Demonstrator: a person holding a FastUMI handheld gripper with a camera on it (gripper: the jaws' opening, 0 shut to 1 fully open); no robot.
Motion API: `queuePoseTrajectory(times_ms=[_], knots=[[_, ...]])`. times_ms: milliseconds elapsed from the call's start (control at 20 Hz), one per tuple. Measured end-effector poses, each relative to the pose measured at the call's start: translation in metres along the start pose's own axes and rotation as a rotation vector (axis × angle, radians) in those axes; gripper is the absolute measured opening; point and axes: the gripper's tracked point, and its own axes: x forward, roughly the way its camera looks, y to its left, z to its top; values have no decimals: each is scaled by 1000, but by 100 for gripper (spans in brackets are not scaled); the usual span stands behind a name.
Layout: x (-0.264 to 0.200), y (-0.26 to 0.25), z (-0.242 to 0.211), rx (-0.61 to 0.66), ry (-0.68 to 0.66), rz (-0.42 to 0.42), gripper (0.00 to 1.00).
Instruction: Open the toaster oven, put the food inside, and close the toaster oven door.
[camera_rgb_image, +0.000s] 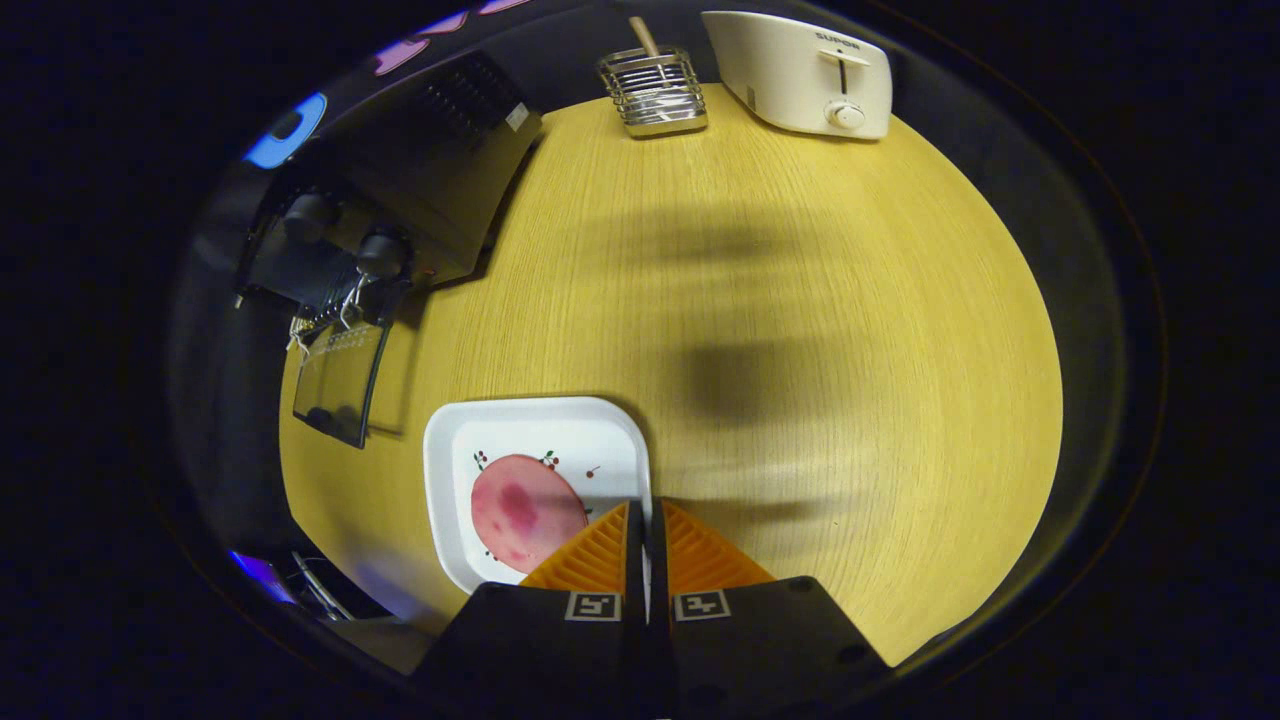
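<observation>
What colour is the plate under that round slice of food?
White, with small red-and-green sprigs printed on it: the plate shows in the gripper view, just ahead of the closed fingers.

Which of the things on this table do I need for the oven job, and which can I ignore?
For the job:
- toaster oven, door already folded down
- pink food slice on the white plate
- gripper, fingers closed together over the plate's rim, holding nothing

Just lying about:
- white pop-up toaster
- wire holder with a wooden stick
</observation>
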Motion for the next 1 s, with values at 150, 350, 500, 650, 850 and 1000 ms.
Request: queuePoseTrajectory(times_ms=[150,350,500,650,850,1000], knots=[[-3,5,-6,146,13,116,5],[-14,10,-11,385,-6,270,5],[-19,13,-14,487,-40,317,5],[-36,25,-10,571,-101,385,5],[-76,64,-7,614,-215,420,5],[-89,110,-9,652,-277,446,5]])
